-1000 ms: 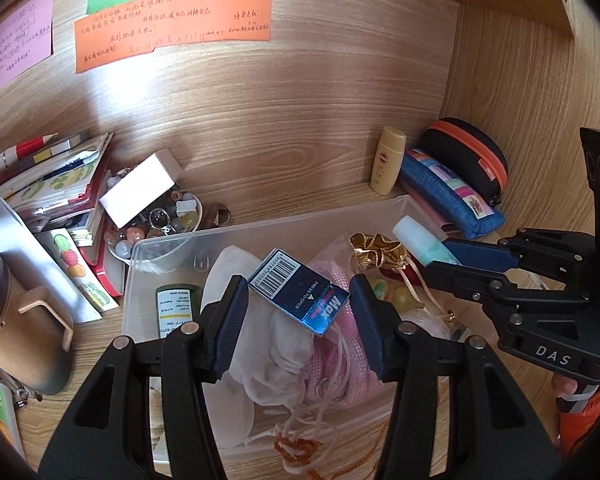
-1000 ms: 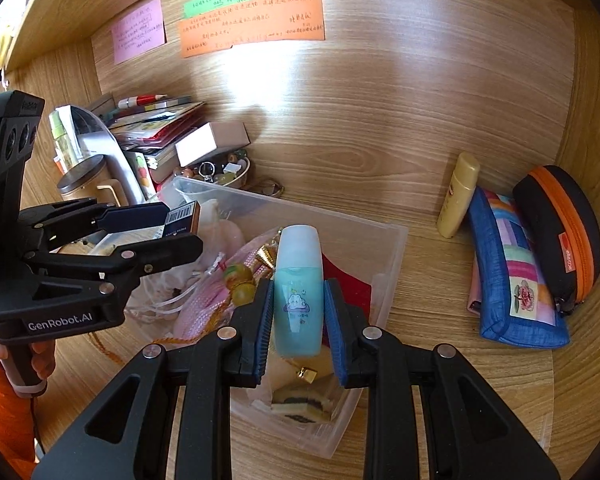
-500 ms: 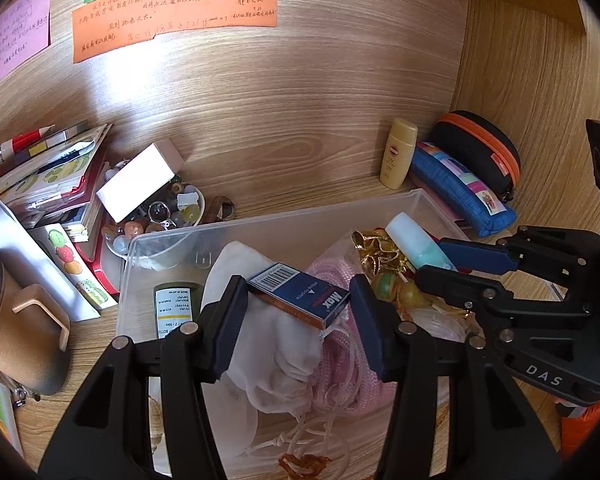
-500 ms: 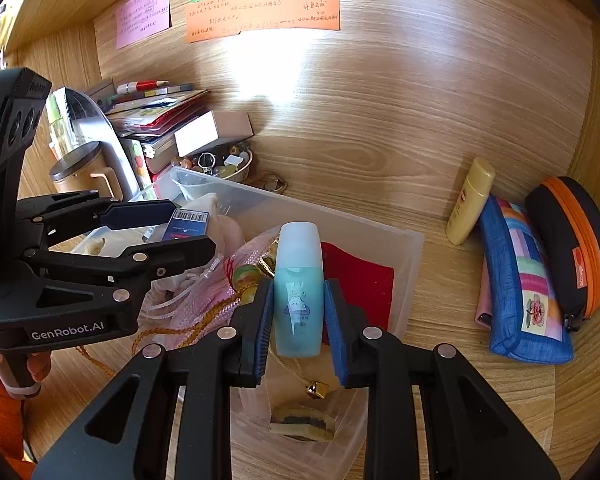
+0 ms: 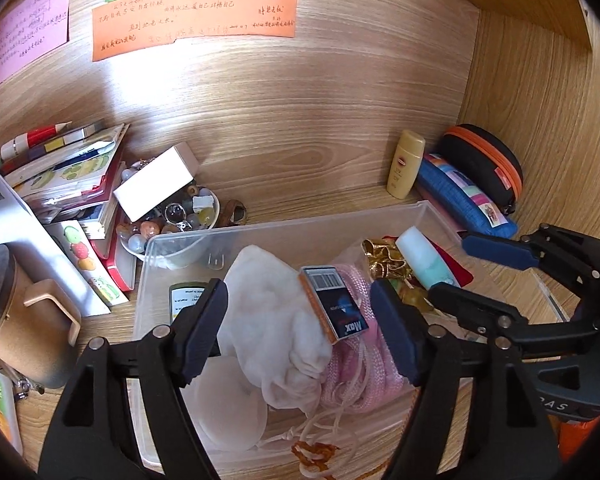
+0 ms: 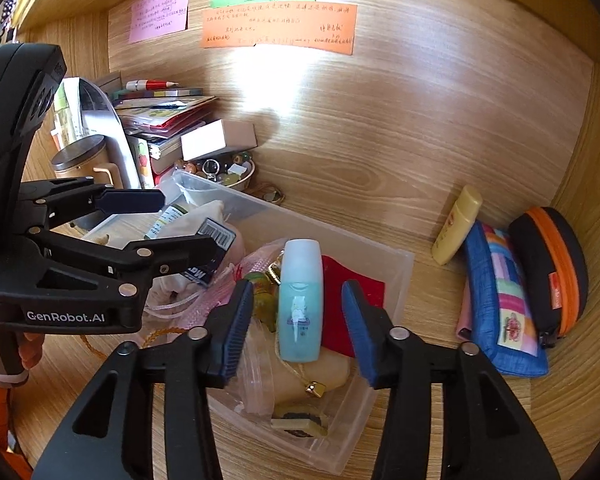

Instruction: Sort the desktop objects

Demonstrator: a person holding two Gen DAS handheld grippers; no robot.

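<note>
Two hand-held grippers [image 5: 300,312] [image 6: 296,320] newly opened over one bin [image 5: 284,228].

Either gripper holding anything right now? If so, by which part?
Nothing held. Both have just opened: the left gripper stands clear of the box, the right gripper clear of the bottle; both lie in the bin.

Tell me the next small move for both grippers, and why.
Probably lift both clear of the clear bin. The left gripper has just opened off the blue box, the right gripper off the teal bottle; both items lie in the bin.
</note>
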